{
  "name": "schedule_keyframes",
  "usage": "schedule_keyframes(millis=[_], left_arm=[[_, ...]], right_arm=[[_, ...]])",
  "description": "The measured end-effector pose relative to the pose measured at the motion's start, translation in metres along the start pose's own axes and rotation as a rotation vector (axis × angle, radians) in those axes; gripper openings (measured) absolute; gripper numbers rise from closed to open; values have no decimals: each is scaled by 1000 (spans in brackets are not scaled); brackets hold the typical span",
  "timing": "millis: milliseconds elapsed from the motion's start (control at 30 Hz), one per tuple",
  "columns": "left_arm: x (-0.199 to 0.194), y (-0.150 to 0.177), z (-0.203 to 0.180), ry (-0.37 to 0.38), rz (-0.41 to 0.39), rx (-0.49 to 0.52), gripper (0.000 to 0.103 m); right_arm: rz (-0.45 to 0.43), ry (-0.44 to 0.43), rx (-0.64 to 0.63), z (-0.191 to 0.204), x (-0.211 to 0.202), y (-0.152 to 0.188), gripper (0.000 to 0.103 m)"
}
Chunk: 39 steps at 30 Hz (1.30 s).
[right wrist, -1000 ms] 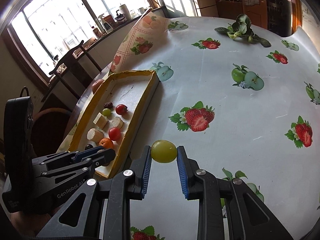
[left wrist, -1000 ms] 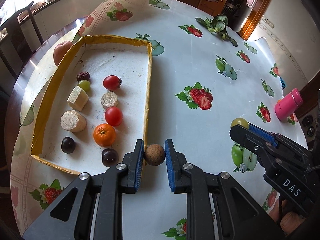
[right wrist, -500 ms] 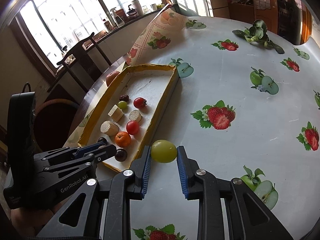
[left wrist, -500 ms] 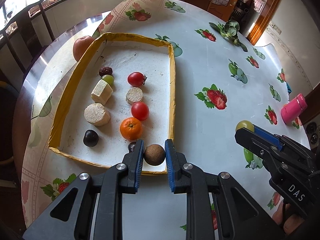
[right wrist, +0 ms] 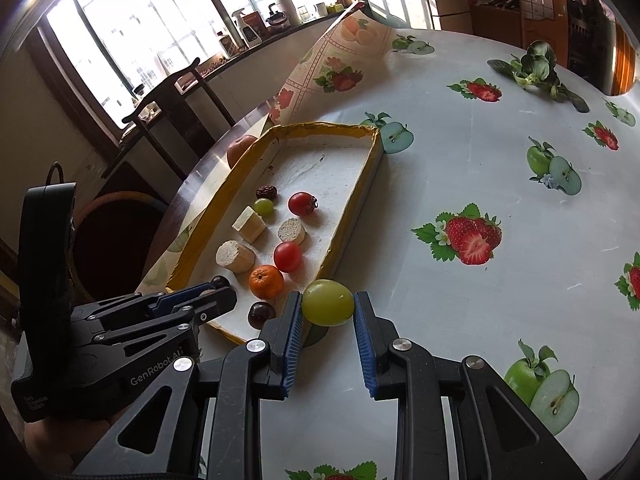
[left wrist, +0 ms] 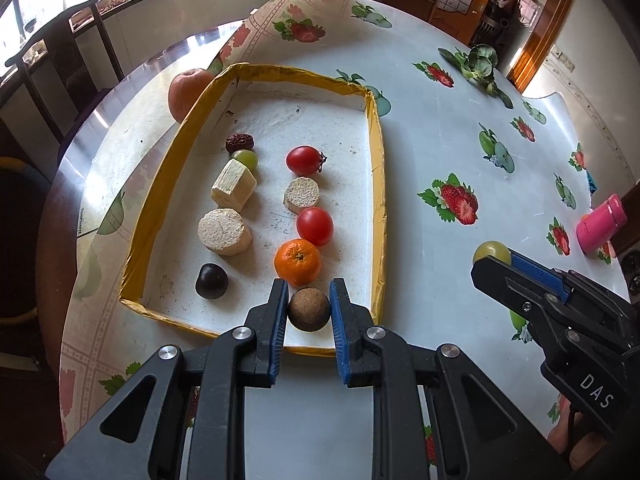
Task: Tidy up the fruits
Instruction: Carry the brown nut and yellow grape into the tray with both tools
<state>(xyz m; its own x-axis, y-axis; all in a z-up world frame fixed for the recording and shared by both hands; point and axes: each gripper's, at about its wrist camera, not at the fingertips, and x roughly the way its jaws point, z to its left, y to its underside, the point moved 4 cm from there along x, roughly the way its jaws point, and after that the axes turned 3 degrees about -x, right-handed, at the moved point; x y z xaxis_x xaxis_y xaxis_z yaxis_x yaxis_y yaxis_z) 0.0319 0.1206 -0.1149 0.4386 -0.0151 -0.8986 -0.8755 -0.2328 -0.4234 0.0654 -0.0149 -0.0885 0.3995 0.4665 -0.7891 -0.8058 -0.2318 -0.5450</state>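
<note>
My left gripper (left wrist: 309, 309) is shut on a round brown fruit (left wrist: 309, 309), held above the near end of the yellow-rimmed tray (left wrist: 378, 184), just in front of the orange tangerine (left wrist: 297, 261). My right gripper (right wrist: 327, 303) is shut on a large green grape (right wrist: 328, 302), hovering by the tray's near right corner (right wrist: 320, 268). In the tray lie two red tomatoes (left wrist: 304, 159), pale cut pieces (left wrist: 225, 231), a small green grape (left wrist: 245, 157), a dark date (left wrist: 239, 142) and dark round fruits (left wrist: 212, 281). In the right wrist view the left gripper (right wrist: 208, 300) covers part of the tray.
A red apple (left wrist: 187, 92) sits outside the tray's far left corner. A leafy green sprig (left wrist: 480, 65) lies at the far side of the fruit-print tablecloth (left wrist: 440, 128). A pink bottle (left wrist: 600, 224) lies at the right. A chair (right wrist: 172, 92) stands beyond the table edge.
Both grippers have travelled left toward the tray with their fruits. The brown fruit has gone from beside the tray's right wall to over its near end; the green grape now nears the tray corner.
</note>
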Motion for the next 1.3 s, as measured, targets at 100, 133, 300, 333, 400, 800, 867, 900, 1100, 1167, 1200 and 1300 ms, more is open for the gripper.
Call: schedule_keyframes(millis=[100, 133, 300, 333, 400, 800, 867, 900, 1100, 1167, 1200, 1300], left_arm=[[2, -2, 1, -4, 0, -2, 18], [3, -3, 2, -5, 0, -3, 18], [6, -10, 7, -8, 2, -12, 18], [7, -12, 8, -10, 0, -14, 18], [7, -17, 12, -13, -3, -20, 18], [17, -47, 25, -31, -16, -39, 18], [20, -54, 26, -32, -17, -39, 18], [22, -58, 26, -31, -17, -40, 18], [35, -85, 33, -18, -19, -61, 18], [41, -95, 34, -12, -20, -66, 18], [44, -101, 34, -12, -19, -64, 18], [56, -117, 33, -16, -18, -63, 18]], right_arm=[[-4, -1, 0, 0, 2, -4, 26], [-6, -1, 0, 0, 2, -6, 26], [-18, -3, 2, -1, 6, -19, 26], [-19, -3, 3, -2, 8, -22, 26], [-20, -4, 4, -2, 11, -26, 26], [-29, -15, 10, -5, 27, -52, 26], [-25, -18, 12, -6, 33, -57, 26], [-23, -18, 11, -6, 36, -59, 26], [-12, -23, 9, -6, 61, -78, 26], [-14, -23, 8, -6, 70, -85, 26], [-12, -26, 8, -6, 74, -90, 26], [-14, -22, -3, -5, 89, -103, 26]])
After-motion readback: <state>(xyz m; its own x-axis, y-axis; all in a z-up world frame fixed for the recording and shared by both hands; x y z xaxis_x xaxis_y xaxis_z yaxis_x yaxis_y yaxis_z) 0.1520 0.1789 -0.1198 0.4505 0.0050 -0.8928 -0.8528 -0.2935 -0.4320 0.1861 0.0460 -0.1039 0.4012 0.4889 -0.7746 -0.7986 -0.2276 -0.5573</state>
